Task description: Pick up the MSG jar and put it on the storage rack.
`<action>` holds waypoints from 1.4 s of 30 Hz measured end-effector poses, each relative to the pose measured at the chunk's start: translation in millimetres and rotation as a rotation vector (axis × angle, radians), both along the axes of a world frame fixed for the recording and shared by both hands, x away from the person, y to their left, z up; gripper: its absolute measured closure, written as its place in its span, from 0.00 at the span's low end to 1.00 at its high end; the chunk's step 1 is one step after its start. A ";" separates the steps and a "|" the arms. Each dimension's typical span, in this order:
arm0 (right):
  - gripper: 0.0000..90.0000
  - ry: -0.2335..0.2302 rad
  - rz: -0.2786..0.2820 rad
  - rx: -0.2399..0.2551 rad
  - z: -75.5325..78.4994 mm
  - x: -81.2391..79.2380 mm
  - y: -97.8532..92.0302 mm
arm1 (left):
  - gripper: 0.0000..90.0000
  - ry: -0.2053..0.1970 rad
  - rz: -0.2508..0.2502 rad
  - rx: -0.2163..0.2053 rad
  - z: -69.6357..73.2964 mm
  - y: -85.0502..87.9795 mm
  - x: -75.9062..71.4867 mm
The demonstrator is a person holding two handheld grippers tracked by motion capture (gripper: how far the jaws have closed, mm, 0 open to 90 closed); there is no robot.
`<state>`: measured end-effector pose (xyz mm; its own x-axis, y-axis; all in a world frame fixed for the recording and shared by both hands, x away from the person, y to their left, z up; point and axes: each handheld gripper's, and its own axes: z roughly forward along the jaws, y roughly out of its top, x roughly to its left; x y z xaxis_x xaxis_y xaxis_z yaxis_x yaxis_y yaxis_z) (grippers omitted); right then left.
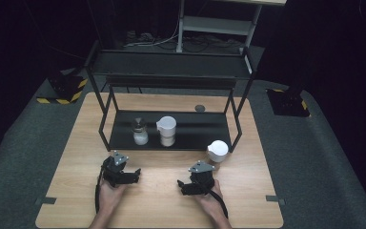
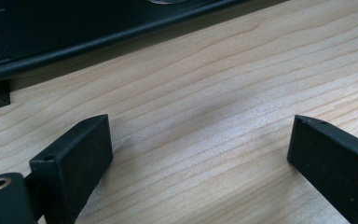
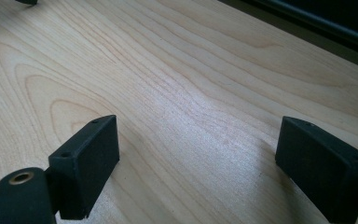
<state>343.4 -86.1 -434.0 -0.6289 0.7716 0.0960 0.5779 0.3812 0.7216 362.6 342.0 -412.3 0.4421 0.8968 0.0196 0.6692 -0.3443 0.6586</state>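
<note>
both of the person's hands rest low on the near part of the bench (image 1: 157, 200), each holding a gripper. left gripper (image 1: 134, 175) lies on the wood with its jaws spread wide, nothing between them but bare grain in its own view (image 2: 200, 154). right gripper (image 1: 182, 186) is the same, jaws well apart over bare wood (image 3: 196, 154), tips turned inward toward the other.

nothing is held or touched. by my reckoning this is the resting start, with no reach begun.

nearest the right gripper is a small white cup (image 1: 218, 150), standing upright on the bench just outside the front right leg of the black rack (image 1: 171, 143). on the rack's lower shelf stand a glass jar (image 1: 139, 131) with white contents and a white pitcher (image 1: 167, 130), side by side and slightly apart (the jar lies roughly ahead of the left gripper).

i'd guess the cup is the likely first thing, being closest and out in the open. the next move would call for the right gripper to lift, swing its jaws forward and right, and come at the cup from the side with the jaws kept wide enough to straddle it, minding the rack leg just beside it.
</note>
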 end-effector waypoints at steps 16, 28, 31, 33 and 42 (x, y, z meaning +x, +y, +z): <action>0.15 0.002 -0.007 0.010 -0.5 0.2 -1.7 | 0.07 0.000 0.000 0.000 0.0 0.0 -0.1; 0.17 0.002 -0.016 0.011 -0.6 -0.4 -1.8 | 0.07 0.000 0.001 -0.001 -0.1 0.0 -0.1; 0.17 -0.001 -0.015 0.005 -0.4 -0.7 -0.6 | 0.07 0.000 0.001 -0.001 -0.1 -0.1 -0.1; 0.17 -0.001 -0.015 0.007 -0.5 -0.7 -1.0 | 0.07 0.000 0.001 -0.001 -0.1 -0.1 -0.1; 0.17 -0.003 -0.018 -0.001 -0.1 -1.4 0.7 | 0.07 -0.001 0.001 -0.001 -0.1 -0.1 -0.1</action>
